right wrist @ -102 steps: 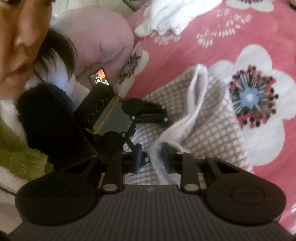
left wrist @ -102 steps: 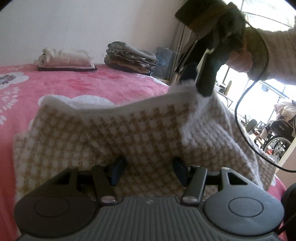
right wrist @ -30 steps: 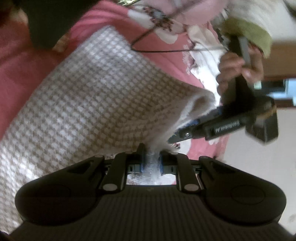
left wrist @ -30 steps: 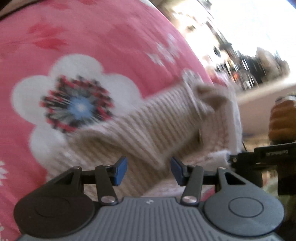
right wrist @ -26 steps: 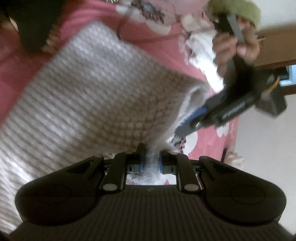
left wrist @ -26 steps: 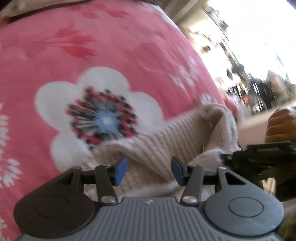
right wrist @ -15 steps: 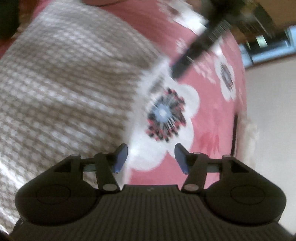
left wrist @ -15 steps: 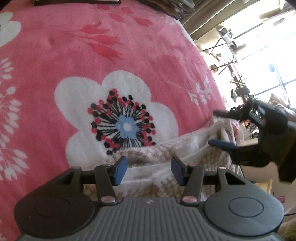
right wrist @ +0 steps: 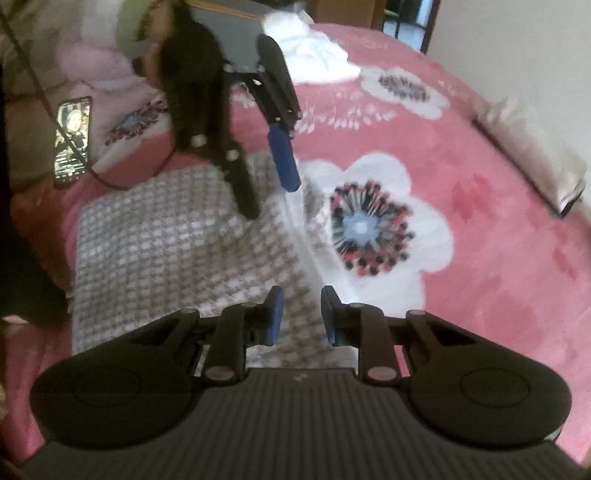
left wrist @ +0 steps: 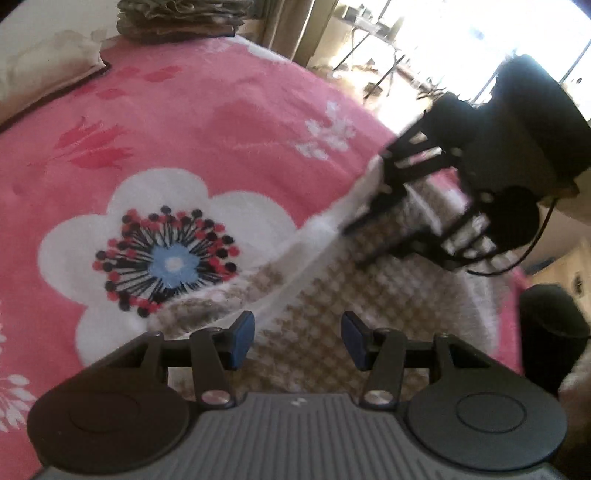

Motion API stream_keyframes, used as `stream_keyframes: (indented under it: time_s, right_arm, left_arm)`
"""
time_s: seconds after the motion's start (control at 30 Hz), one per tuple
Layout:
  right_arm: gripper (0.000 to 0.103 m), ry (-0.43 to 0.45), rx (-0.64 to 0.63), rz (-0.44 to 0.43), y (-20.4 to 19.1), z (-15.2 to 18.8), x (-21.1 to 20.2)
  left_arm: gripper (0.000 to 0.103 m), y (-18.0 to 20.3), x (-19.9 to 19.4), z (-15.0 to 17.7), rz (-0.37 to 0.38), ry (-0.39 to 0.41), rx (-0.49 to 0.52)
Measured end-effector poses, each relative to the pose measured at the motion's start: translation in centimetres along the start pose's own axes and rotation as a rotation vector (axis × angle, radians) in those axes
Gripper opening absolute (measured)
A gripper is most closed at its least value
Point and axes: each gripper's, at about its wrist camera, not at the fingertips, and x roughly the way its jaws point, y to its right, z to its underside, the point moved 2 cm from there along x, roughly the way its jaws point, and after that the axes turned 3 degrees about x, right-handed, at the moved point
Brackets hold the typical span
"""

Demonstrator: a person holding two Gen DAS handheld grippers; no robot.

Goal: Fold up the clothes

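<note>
A beige-and-white checked cloth [left wrist: 369, 295] lies spread on the pink flowered bedspread [left wrist: 184, 110], its white fluffy edge running past the big flower. My left gripper [left wrist: 298, 339] hovers open over the near part of the cloth with nothing clamped. In the right wrist view it [right wrist: 271, 197] stands above the cloth [right wrist: 166, 240] near that edge. My right gripper [right wrist: 302, 314] is closing; the cloth's white edge lies in the gap between its blue pads, and they do not press on it. From the left wrist view the right gripper [left wrist: 352, 245] sits at the far end of the same edge.
Two folded stacks rest at the bed's far side, a white stack [left wrist: 44, 62] and a grey stack [left wrist: 177, 18]. A phone [right wrist: 72, 140] lies by a pink pillow [right wrist: 96, 62], and a loose white garment [right wrist: 314, 55] lies beyond. The bed's edge and a bright window are on the right.
My right gripper let go of the cloth's corner, rolled round, opened wide and has narrowed again at the cloth's edge. The cloth went from hanging to lying flat. My left gripper shifted over it.
</note>
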Motion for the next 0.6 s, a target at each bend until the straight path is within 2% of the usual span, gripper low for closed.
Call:
stream_keyframes:
  time_s: [0.07,0.1,0.13,0.2,0.3,0.37,0.4,0.47,0.53,0.6]
  right_arm:
    - [0.022,-0.029,0.0,0.08,0.4,1.1,2.3]
    - [0.021,-0.015,0.036,0.089,1.0,1.4,2.8]
    - [0.021,0.015,0.106,0.081,1.8,1.6,3.0]
    - [0.021,0.066,0.195,0.12,2.5,1.9,2.8]
    - [0.02,0.111,0.316,0.283,3.8,2.7,1.2]
    - [0.02,0.159,0.475,0.367,5.2,4.5,-1.5]
    - [0.022,0.181,0.563,0.391,5.8,5.7,-3.0]
    - [0.023,0.244,0.762,0.404,6.7,9.0,-6.4]
    - [0.031,0.292,0.941,0.367,6.9,12.8,-8.5]
    - [0.044,0.306,1.062,0.35,6.3,15.8,-9.2]
  left_arm:
    - [0.05,0.2,1.4,0.5,-0.104,-0.011,0.019]
    - [0.053,0.2,2.1,0.8,-0.153,-0.02,0.026]
    - [0.056,0.0,2.4,1.1,-0.17,-0.018,0.016]
    - [0.056,-0.6,2.2,1.3,-0.168,-0.005,-0.034]
    - [0.054,-0.5,1.1,1.6,-0.169,0.026,-0.055]
    - [0.054,0.0,0.5,1.6,-0.16,0.049,-0.045]
    - [0.058,0.3,0.5,1.5,-0.149,0.058,-0.033]
    - [0.064,1.0,0.8,1.3,-0.132,0.069,0.001]
    - [0.066,1.5,1.6,1.1,-0.13,0.067,0.039]
    - [0.067,1.7,2.6,1.0,-0.148,0.055,0.088]
